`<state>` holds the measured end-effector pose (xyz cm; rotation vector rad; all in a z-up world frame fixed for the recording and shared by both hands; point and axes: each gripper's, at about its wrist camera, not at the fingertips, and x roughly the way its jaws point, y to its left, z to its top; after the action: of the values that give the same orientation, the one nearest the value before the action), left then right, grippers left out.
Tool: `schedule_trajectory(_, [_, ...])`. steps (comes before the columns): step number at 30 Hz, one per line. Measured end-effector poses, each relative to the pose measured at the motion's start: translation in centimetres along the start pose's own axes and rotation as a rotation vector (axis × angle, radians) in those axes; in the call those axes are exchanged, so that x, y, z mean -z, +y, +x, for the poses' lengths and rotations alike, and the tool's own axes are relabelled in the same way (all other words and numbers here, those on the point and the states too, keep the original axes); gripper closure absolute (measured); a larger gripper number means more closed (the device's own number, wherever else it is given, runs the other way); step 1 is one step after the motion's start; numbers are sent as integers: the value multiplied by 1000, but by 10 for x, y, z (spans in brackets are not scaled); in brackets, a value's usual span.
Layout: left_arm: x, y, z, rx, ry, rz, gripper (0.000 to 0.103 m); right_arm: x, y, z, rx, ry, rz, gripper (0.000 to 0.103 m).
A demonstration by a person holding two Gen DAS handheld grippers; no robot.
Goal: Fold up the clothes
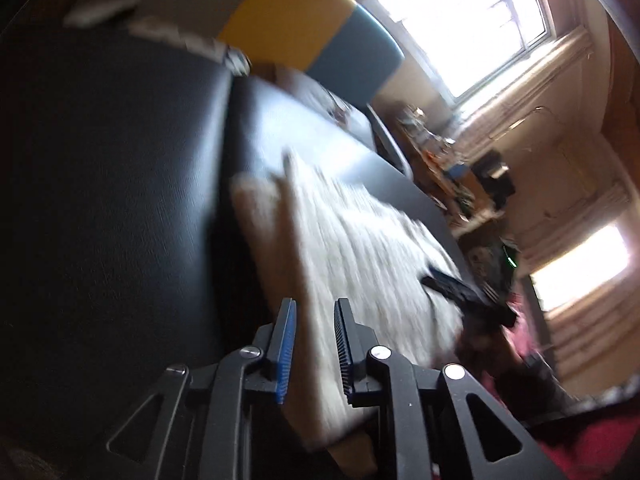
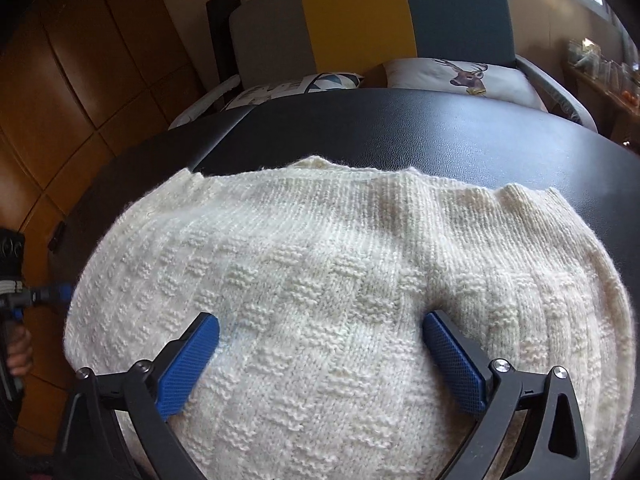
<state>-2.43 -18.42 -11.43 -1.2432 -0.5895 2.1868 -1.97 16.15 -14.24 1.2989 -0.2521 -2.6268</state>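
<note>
So my right gripper (image 2: 320, 354) was spread as wide as it goes, fingers hanging over the cream knit sweater (image 2: 332, 280) with nothing pinched. The sweater lay flat on the black padded table (image 2: 440, 132), a striped sofa (image 2: 360, 20) behind it. My left gripper (image 1: 312, 350) sat at the sweater's edge, jaws narrowly apart; the view was too blurry to tell if the pads gripped any fabric.
</note>
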Motion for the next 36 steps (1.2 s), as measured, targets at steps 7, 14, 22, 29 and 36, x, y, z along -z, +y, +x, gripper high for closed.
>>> schedule_trajectory(7, [-53, 0, 59, -64, 93, 39, 83, 3, -1, -3, -27, -23, 8, 0])
schedule_trajectory(14, [-44, -19, 52, -84, 52, 116, 98, 3, -3, -4, -44, -29, 1, 0])
schedule_trajectory(22, [-29, 7, 67, -251, 58, 10, 94, 3, 0, -1, -27, -32, -18, 0])
schedule_trajectory(29, [-19, 23, 29, -119, -51, -163, 64, 5, -5, -5, -54, -62, -3, 0])
schedule_trajectory(36, [-1, 52, 43, 15, 47, -289, 49, 8, 0, -5, -47, -70, -11, 0])
